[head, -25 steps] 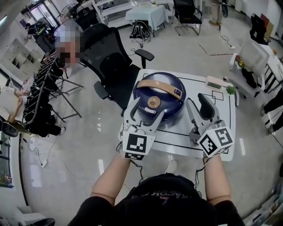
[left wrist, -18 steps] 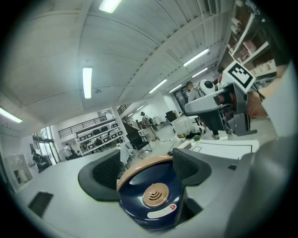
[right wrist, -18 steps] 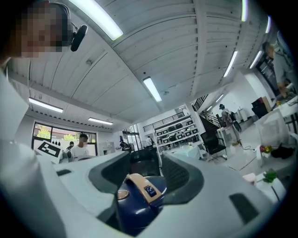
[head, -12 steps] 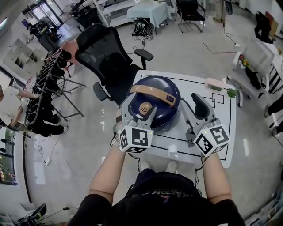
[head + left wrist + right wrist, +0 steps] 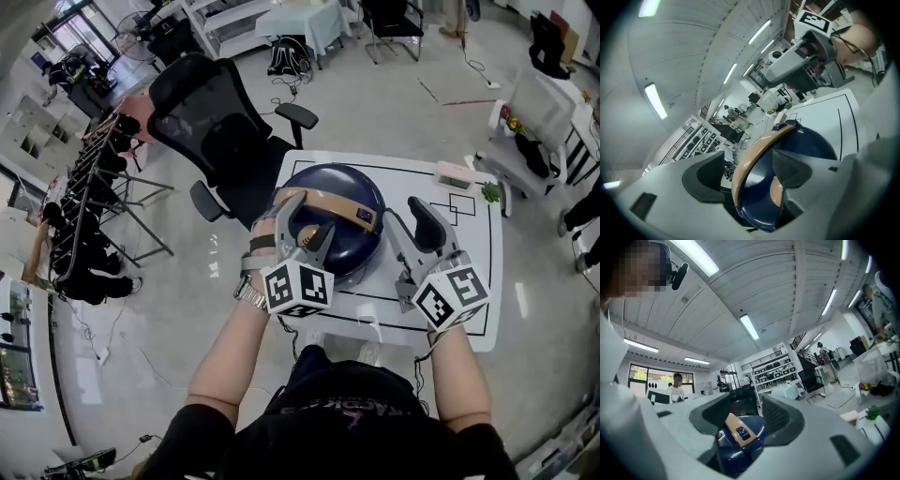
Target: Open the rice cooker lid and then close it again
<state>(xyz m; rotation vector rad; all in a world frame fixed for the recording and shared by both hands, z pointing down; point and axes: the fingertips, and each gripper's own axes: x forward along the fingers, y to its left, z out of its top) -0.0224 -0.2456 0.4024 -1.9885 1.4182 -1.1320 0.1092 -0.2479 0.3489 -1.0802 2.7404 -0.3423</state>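
The dark blue rice cooker (image 5: 349,232) stands on the white table (image 5: 469,272) with its lid down and a tan handle (image 5: 330,202) arched over the top. My left gripper (image 5: 305,225) is over the cooker's near left side. Its jaws are open and straddle the handle. In the left gripper view, the handle (image 5: 752,154) runs between the two pads with a gap on each side. My right gripper (image 5: 414,231) hangs open just right of the cooker and holds nothing. In the right gripper view, the cooker (image 5: 740,446) shows between that gripper's jaws, at a distance.
A black office chair (image 5: 216,122) stands on the floor beyond the table's far left corner. A small pinkish box (image 5: 454,174) and a green sprig (image 5: 488,193) lie at the table's far right. Black lines are drawn on the tabletop.
My left gripper has moved forward and up from the cooker's near side, and its jaws now straddle the handle. The right gripper has barely shifted.
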